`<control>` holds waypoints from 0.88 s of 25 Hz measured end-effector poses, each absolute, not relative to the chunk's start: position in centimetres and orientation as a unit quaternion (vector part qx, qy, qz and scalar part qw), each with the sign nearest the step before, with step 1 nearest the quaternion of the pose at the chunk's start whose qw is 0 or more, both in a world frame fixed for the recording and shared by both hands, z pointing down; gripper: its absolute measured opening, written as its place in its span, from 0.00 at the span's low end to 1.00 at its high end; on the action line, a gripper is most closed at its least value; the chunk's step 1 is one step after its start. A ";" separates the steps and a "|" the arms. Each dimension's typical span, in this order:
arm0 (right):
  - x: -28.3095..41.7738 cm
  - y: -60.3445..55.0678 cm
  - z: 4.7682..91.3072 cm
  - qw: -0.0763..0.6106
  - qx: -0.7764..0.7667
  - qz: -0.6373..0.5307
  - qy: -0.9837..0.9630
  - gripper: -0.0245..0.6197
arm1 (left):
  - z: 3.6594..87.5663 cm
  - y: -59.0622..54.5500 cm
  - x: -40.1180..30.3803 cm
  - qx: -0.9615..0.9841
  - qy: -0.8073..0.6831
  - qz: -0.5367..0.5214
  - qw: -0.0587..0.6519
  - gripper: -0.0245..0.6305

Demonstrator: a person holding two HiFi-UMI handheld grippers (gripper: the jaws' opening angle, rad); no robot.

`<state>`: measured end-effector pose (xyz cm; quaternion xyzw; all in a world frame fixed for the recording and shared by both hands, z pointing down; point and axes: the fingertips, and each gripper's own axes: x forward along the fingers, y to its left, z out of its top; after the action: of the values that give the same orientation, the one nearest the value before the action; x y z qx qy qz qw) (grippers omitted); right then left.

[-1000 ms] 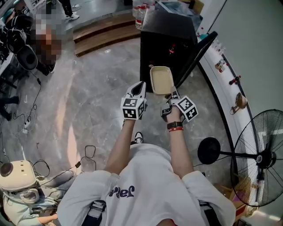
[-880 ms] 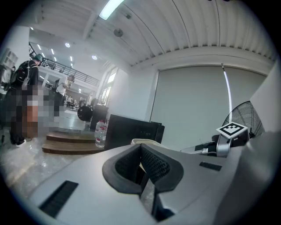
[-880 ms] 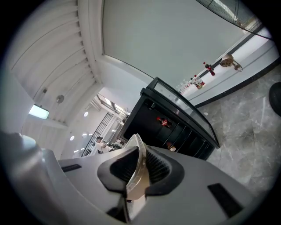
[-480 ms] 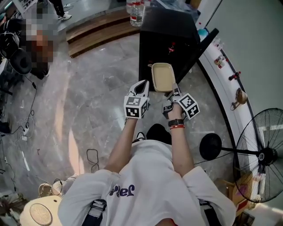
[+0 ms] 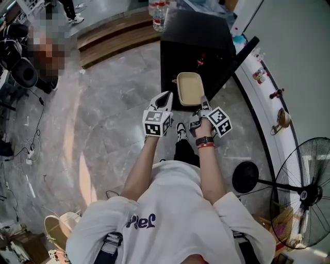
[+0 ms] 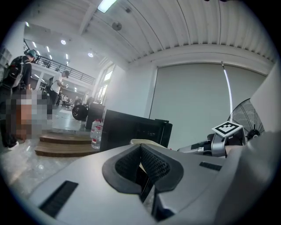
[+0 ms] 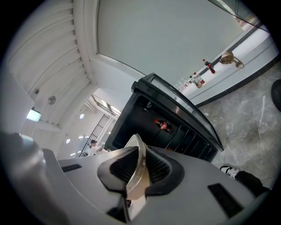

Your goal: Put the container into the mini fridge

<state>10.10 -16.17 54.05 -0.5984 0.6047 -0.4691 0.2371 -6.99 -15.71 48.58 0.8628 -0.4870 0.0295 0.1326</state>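
The beige, shallow rectangular container (image 5: 189,88) hangs in the air just before the black mini fridge (image 5: 193,38), whose door (image 5: 238,59) stands open to the right. My right gripper (image 5: 202,104) is shut on the container's near rim, and in the right gripper view that rim (image 7: 138,160) sits pinched between the pads. Beyond it the fridge's dark inside (image 7: 169,127) shows a red can (image 7: 164,125). My left gripper (image 5: 165,101) hovers left of the container, shut, with nothing in it. In the left gripper view its pads (image 6: 149,163) meet, and the fridge (image 6: 127,128) lies ahead.
A standing fan (image 5: 304,192) is at the right. A white ledge (image 5: 265,95) with small ornaments runs along the wall. Water bottles (image 5: 158,9) and a wooden step (image 5: 116,36) lie behind and left of the fridge. A person stands far left.
Both grippers and the container have moved forward toward the fridge, and the container now overlaps its open front. The person's foot has stepped forward below the grippers.
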 end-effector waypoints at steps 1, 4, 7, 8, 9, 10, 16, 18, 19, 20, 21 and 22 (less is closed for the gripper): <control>10.4 -16.8 54.1 0.236 -0.598 -0.469 0.605 0.14 | 48.5 -16.4 -6.8 0.862 -0.488 0.028 0.134 0.07; 10.9 -19.3 54.2 0.234 -0.594 -0.472 0.608 0.14 | 48.4 -18.6 -6.1 0.861 -0.490 0.028 0.131 0.07; 11.2 -21.2 55.0 0.231 -0.592 -0.478 0.605 0.14 | 48.9 -20.3 -5.3 0.862 -0.488 0.035 0.131 0.07; 11.3 -21.7 55.3 0.229 -0.593 -0.480 0.605 0.14 | 49.2 -20.8 -5.1 0.862 -0.487 0.037 0.133 0.07; 11.4 -22.1 55.6 0.227 -0.593 -0.482 0.604 0.14 | 49.4 -21.3 -4.9 0.862 -0.486 0.038 0.135 0.07; 11.5 -22.6 55.8 0.224 -0.593 -0.483 0.604 0.14 | 49.6 -21.8 -4.7 0.862 -0.486 0.039 0.137 0.07; 13.3 -25.4 56.8 0.214 -0.599 -0.486 0.600 0.14 | 50.3 -25.0 -3.0 0.862 -0.484 0.040 0.143 0.07; 13.8 -26.3 56.9 0.213 -0.600 -0.486 0.598 0.14 | 50.4 -25.9 -2.4 0.864 -0.481 0.043 0.141 0.07; 13.9 -26.7 57.1 0.213 -0.600 -0.487 0.598 0.14 | 50.7 -26.3 -2.2 0.865 -0.480 0.044 0.142 0.07; 14.0 -27.1 57.2 0.213 -0.600 -0.488 0.597 0.14 | 51.0 -26.6 -2.0 0.864 -0.479 0.046 0.144 0.07; 14.1 -27.4 57.4 0.212 -0.600 -0.489 0.596 0.14 | 51.3 -26.9 -1.8 0.864 -0.479 0.047 0.147 0.07; 14.1 -27.7 57.6 0.211 -0.600 -0.490 0.596 0.14 | 51.6 -27.2 -1.6 0.864 -0.478 0.048 0.150 0.07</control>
<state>14.12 -27.72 57.63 -0.6001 0.5959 -0.4901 0.2113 -1.64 -27.19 51.56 0.8642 -0.4779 0.0475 0.1500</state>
